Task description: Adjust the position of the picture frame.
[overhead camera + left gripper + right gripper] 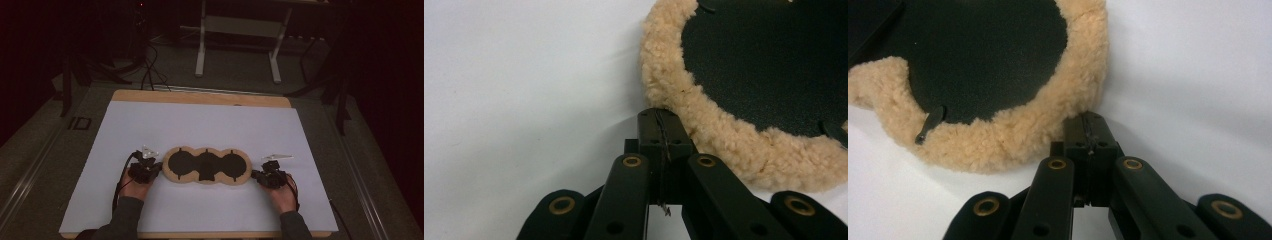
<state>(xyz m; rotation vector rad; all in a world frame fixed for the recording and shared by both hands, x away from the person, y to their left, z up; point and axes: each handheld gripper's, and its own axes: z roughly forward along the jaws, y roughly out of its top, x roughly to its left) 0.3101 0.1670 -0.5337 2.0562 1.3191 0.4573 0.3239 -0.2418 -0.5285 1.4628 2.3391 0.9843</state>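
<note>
A flat pad (207,165) of three joined round lobes lies on the white sheet (200,125), black in the middle with a tan fleece rim. My left gripper (156,168) rests at its left end, held by a hand. In the left gripper view the jaws (659,116) are shut together with nothing between them, and their tip touches the fleece rim (709,132). My right gripper (255,175) sits at the pad's right end. There its jaws (1091,119) are also shut and empty, with the tip against the fleece (1013,137).
The white sheet covers a wooden table (200,97) whose edge shows at the back. Behind it on the dark floor stand a white metal frame (240,30), black stand legs (75,75) and cables (150,70). Short black tabs (930,125) lie on the pad's black face.
</note>
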